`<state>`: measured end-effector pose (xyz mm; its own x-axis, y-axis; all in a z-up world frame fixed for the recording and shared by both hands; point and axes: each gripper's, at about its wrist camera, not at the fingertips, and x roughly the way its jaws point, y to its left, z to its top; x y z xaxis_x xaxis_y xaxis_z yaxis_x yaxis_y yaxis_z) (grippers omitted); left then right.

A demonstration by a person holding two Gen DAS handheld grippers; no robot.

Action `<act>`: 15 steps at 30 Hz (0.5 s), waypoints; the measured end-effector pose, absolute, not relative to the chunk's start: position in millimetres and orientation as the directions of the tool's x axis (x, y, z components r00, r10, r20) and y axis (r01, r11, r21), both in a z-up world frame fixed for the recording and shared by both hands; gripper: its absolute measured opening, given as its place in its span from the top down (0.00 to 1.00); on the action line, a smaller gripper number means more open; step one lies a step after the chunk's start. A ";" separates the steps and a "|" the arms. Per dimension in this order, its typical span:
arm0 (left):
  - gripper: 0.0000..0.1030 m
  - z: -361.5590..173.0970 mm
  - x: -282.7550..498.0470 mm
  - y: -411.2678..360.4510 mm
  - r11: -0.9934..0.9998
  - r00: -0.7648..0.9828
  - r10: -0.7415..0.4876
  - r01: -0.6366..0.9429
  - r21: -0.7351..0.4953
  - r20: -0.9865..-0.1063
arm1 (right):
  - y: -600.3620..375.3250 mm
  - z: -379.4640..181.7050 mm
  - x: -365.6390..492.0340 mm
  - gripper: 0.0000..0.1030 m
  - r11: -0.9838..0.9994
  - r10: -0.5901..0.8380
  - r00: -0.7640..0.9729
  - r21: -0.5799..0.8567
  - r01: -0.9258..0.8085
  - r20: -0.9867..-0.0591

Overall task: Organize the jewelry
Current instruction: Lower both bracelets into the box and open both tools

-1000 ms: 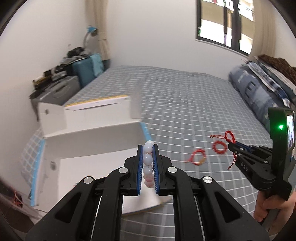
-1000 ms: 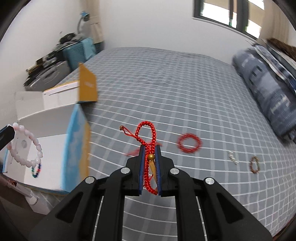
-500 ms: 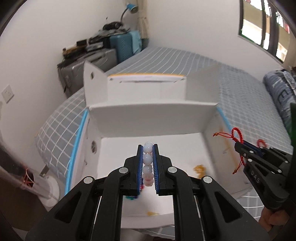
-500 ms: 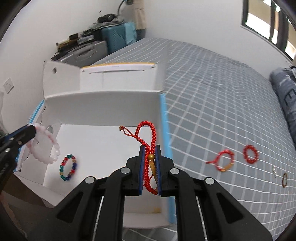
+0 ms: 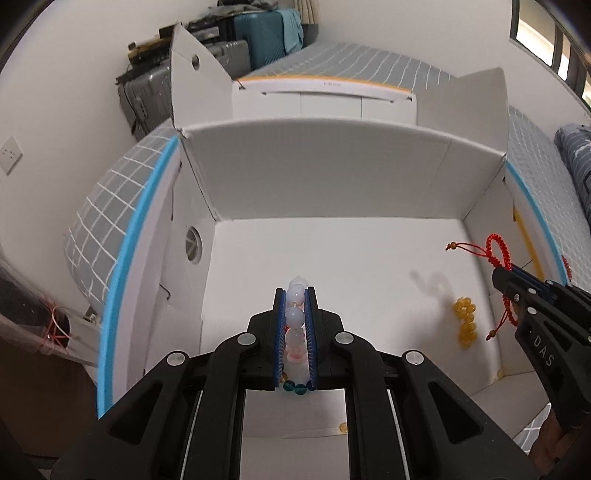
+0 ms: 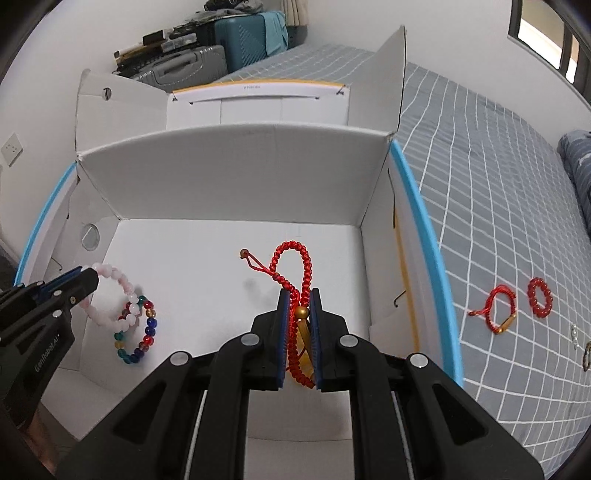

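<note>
A bed (image 6: 480, 155) with a grey cover crossed by thin white lines fills most of the room. Past its far end stand a teal suitcase (image 6: 251, 33) and a grey suitcase (image 6: 184, 64), with dark clutter piled on the grey one, against a plain white wall (image 6: 424, 22). A dark-framed window (image 6: 543, 33) sits in the wall on the bed's right side. A white wall socket (image 5: 11, 155) is left of the bed. A blue patterned pillow (image 6: 580, 173) lies along the bed's right edge.

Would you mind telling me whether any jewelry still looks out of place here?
Yes: a red cord bracelet, a red bead bracelet and a few smaller pieces still lie loose on the bed, outside the white box where other bracelets already sit.
</note>
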<state>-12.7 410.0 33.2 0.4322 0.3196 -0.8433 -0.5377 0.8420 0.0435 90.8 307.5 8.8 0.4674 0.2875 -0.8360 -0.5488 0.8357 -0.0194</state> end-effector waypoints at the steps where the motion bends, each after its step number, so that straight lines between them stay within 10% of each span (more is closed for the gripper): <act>1: 0.91 32.7 -12.0 410.1 0.843 0.431 0.317 -0.537 0.042 -0.845 | 307.0 7.6 90.9 0.91 0.836 0.286 0.466 -0.020 -0.549 -0.837; 15: 0.82 36.6 -13.9 411.2 0.838 0.425 0.315 -0.545 0.038 -0.848 | 309.5 12.8 84.9 0.74 0.832 0.277 0.457 -0.027 -0.554 -0.845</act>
